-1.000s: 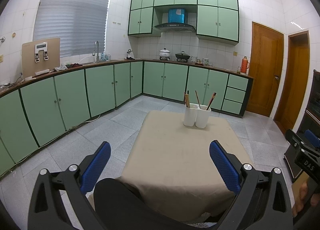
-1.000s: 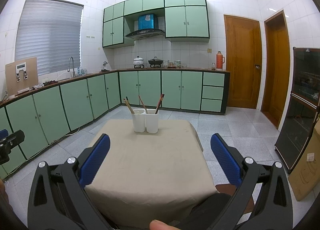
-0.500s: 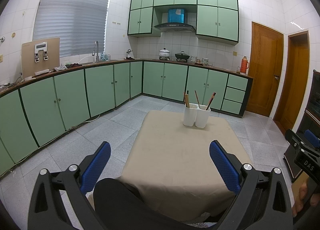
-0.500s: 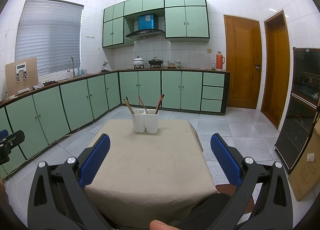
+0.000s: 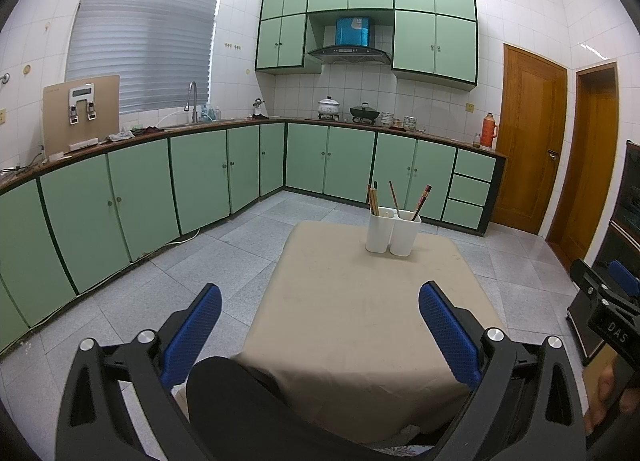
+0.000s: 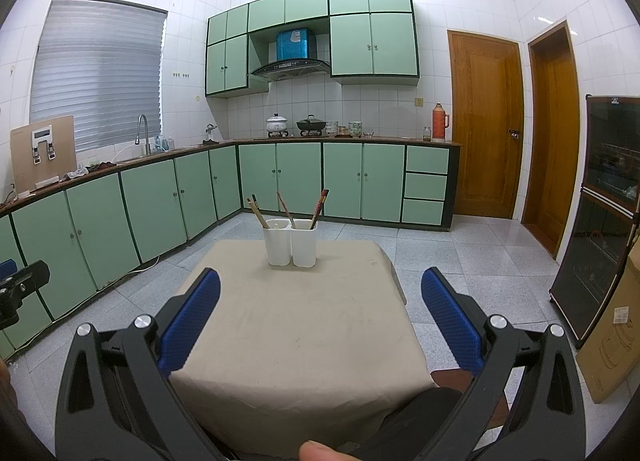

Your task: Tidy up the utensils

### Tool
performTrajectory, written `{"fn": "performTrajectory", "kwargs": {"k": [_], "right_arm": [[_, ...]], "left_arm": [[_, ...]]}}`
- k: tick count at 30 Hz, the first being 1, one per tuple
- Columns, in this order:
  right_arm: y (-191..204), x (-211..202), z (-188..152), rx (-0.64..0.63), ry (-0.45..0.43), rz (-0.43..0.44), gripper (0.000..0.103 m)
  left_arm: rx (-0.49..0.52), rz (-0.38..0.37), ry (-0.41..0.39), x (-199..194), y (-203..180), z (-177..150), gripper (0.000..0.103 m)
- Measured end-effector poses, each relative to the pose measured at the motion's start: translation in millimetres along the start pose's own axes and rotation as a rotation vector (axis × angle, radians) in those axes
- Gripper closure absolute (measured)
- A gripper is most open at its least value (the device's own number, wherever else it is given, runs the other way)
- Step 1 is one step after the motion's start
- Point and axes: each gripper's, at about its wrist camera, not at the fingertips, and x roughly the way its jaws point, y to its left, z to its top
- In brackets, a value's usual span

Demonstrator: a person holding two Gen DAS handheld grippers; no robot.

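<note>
**Both grippers spread wide, short of the holder**

The left gripper (image 5: 320, 301) and the right gripper (image 6: 320, 297) hang with blue-padded fingers (image 6: 192, 317) wide apart, holding nothing, over the near part of a beige-covered table (image 6: 296, 341). At its far end stands a white two-compartment utensil holder (image 6: 291, 241), with chopsticks (image 6: 320, 205) leaning in both compartments. Green cabinets (image 6: 152, 213) line the walls behind.

The right tongs (image 6: 320, 325) are gaping wide with nothing between them, hovering over the near edge of the cloth-covered table (image 6: 304, 333). A white holder (image 6: 291, 241) is standing at the far side, chopsticks (image 6: 286, 209) leaning in it.
</note>
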Motion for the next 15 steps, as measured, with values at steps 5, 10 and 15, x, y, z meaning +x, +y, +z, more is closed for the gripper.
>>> {"fn": "performTrajectory", "kwargs": {"k": [5,10,15], "right_arm": [[0.3,0.9,0.8,0.000,-0.001,0.000,0.005],[0.1,0.7,1.0,0.000,-0.001,0.001,0.005],[0.3,0.8,1.2,0.000,-0.001,0.002,0.005]], "left_arm": [[0.003,0.003,-0.004,-0.2,-0.1,0.6,0.006],[0.006,0.007,-0.009,-1.2,-2.6,1.6,0.006],[-0.001,0.018,-0.010,-1.6,-1.9,3.6,0.006]]}}
